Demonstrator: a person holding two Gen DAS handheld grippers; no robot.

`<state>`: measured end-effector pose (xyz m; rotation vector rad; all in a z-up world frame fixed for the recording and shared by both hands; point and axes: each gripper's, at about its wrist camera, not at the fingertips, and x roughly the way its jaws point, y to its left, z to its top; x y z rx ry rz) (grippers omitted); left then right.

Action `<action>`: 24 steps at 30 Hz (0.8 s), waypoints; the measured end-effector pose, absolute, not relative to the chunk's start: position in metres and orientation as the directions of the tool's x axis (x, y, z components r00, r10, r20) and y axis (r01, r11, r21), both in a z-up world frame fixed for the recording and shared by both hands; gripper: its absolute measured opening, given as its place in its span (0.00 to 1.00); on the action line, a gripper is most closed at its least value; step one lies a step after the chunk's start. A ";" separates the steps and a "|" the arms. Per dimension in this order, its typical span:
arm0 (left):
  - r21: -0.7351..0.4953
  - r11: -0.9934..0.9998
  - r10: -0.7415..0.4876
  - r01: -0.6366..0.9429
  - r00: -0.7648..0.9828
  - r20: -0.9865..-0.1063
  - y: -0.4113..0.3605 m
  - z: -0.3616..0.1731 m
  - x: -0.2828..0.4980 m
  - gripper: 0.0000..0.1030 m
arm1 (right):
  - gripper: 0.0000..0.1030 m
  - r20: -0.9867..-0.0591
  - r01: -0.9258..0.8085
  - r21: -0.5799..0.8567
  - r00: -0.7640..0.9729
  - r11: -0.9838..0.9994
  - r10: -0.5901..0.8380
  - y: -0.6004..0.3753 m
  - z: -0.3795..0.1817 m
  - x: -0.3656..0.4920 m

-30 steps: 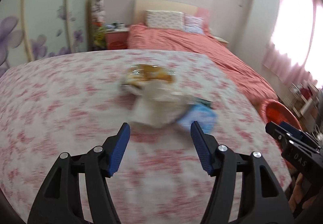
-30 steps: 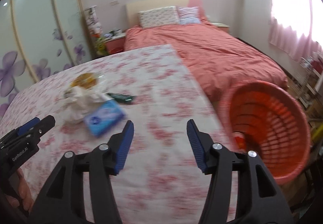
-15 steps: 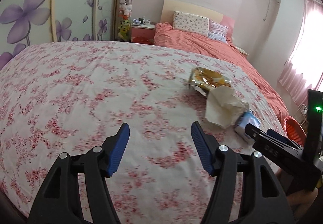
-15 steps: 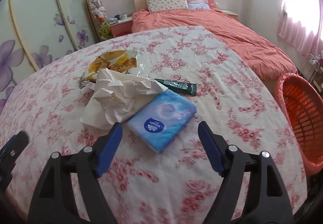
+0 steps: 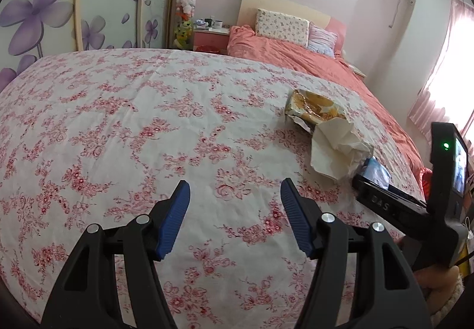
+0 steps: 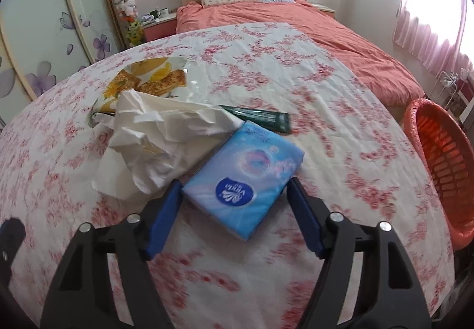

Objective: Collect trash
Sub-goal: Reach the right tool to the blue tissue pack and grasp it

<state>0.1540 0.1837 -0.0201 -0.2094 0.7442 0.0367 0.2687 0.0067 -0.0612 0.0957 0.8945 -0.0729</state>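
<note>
Down and in comes the right hand-held gripper (image 6: pixel 234 204), from a wide look at the basket a second ago to a spot right over the blue tissue pack (image 6: pixel 246 181), and its jaws are closing now with the pack's near end between them, the blue pads just beside its edges, no squeeze on it that I can see. Meanwhile the left hand-held gripper (image 5: pixel 234 216) has swung off the pile and sits over bare floral cloth, jaws apart, nothing between them.

How far along? Early, by my reading. Everything is on the floral-covered worktop (image 6: pixel 340 133): the crumpled white paper (image 6: pixel 154 139), the yellow snack wrapper (image 6: pixel 148 80) half under it, the dark green tube (image 6: pixel 260 117) just beyond, and the tissue pack touching the paper's edge. An orange basket (image 6: pixel 438 157) stands off the worktop's right side; whether anything lies inside I can't tell.

The pack lies flat, its long axis running from the near-left corner away to the upper right in the right wrist view, so the jaws straddle it across the short way. That tube points left to right, nearly crosswise, cap end hidden under the paper.
</note>
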 end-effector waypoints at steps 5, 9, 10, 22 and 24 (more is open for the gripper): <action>-0.171 0.982 -0.057 -0.081 0.734 -0.677 0.171 -0.020 0.157 0.61 | 0.63 -0.774 0.136 0.079 0.633 0.987 -0.025 -0.026 -0.058 0.256; -0.175 0.983 -0.079 -0.056 0.727 -0.682 0.158 -0.020 0.160 0.61 | 0.73 -0.771 0.151 0.141 0.637 0.978 0.013 -0.037 -0.053 0.259; -0.172 0.984 -0.082 -0.050 0.726 -0.682 0.155 -0.019 0.160 0.61 | 0.73 -0.772 0.151 0.138 0.636 0.979 0.011 -0.036 -0.053 0.262; -0.181 0.983 -0.149 0.034 0.720 -0.678 0.117 -0.014 0.181 0.61 | 0.49 -0.773 0.163 0.110 0.634 0.980 -0.019 -0.067 -0.057 0.248; -0.189 0.981 -0.166 0.049 0.717 -0.677 0.107 -0.014 0.189 0.61 | 0.48 -0.757 0.170 0.104 0.652 0.980 -0.033 -0.079 -0.053 0.239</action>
